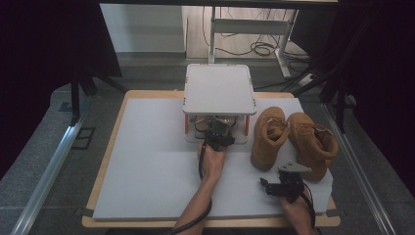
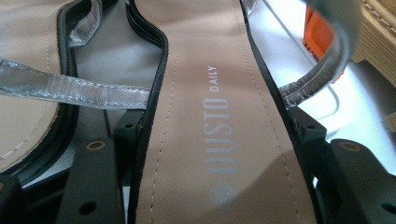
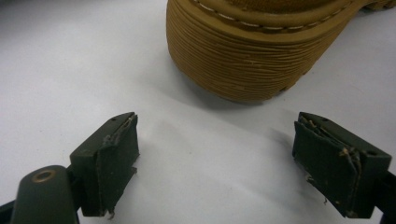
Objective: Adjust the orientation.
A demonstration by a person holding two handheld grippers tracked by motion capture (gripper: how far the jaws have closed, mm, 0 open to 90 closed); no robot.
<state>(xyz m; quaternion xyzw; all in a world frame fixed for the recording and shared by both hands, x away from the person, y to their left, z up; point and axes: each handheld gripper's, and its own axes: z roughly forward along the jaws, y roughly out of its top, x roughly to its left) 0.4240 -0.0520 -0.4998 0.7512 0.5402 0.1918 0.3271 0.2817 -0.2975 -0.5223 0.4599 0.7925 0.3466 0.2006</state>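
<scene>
A sandal (image 2: 205,93) with a tan insole, black edging and silver straps lies lengthwise between my left gripper's (image 2: 215,133) jaws, which press on its two black edges at the narrow waist. In the high view the left gripper (image 1: 218,137) reaches under the top shelf of a white rack (image 1: 219,88). A second sandal (image 2: 28,116) lies just to the left. My right gripper (image 1: 274,187) rests near the table's front right, its jaws wide apart with nothing between them (image 3: 215,144). The ribbed toe of a tan boot (image 3: 252,56) lies just beyond them.
Two tan boots (image 1: 268,137) (image 1: 313,144) stand to the right of the rack on the white table mat (image 1: 147,166). An orange rack post (image 2: 317,28) is close to the held sandal. Dark curtains flank the table, and cables lie on the floor behind.
</scene>
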